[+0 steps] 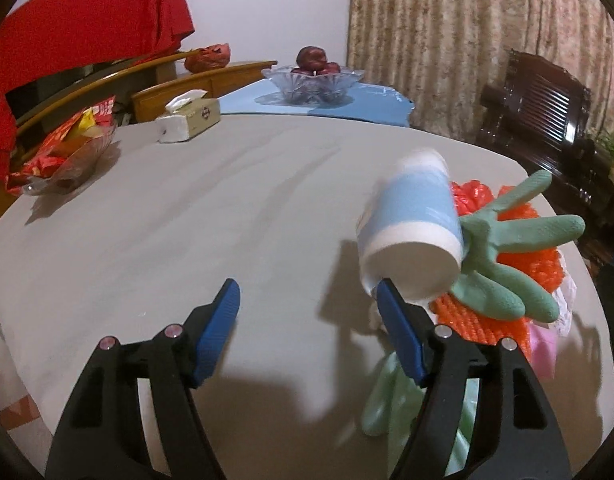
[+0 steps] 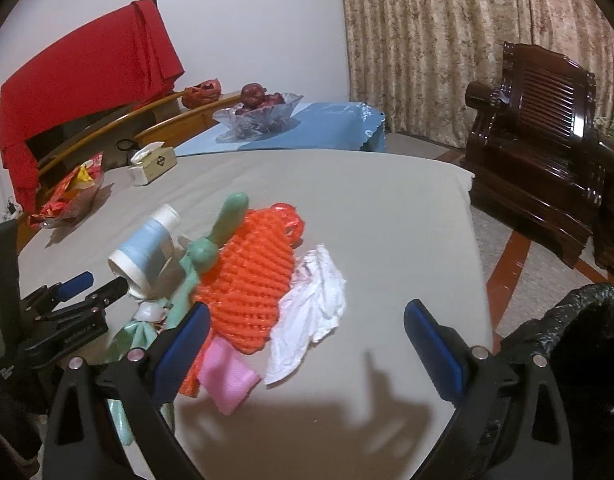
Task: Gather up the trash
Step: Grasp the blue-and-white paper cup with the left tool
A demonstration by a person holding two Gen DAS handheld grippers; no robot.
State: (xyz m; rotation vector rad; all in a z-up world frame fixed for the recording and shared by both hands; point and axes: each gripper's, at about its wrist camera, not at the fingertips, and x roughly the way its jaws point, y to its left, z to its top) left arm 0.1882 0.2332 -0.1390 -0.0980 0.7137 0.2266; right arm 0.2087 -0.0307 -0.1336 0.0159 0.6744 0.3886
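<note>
Grey cloth covered the table (image 1: 187, 220), and your trash lay in one heap near its right side. In the left wrist view your left tool (image 1: 307, 304) was spread wide with nothing between its blue fingers (image 1: 219, 320); the tip of its right finger was right at the lower rim of a blue and white paper cup (image 1: 411, 232), but I cannot tell if it really touched it. The cup lay on its side, a little blurred, with its open mouth toward the camera. Just behind it a green rubber glove (image 1: 507, 240) spread its fingers over an orange foam net (image 1: 519, 260), and a second pale green piece (image 1: 387, 396) lay under the right finger. In the right wrist view your right tool (image 2: 307, 328) was also fully apart and held nothing. Its left finger stood over the near edge of the orange foam net (image 2: 247, 280), and a crumpled white tissue (image 2: 311, 312) lay between the two fingers, touching the net on its right side. A pink piece (image 2: 227, 380) stuck out from under the net toward you. The paper cup (image 2: 143, 248) leaned at the left of the heap beside the glove (image 2: 215, 240). A black trash bag (image 2: 587, 320) showed at the right edge, beside the table. At the far left of the table were a tissue box (image 2: 155, 164) and a bowl of snack packets (image 2: 67, 200), well apart from the heap.
</note>
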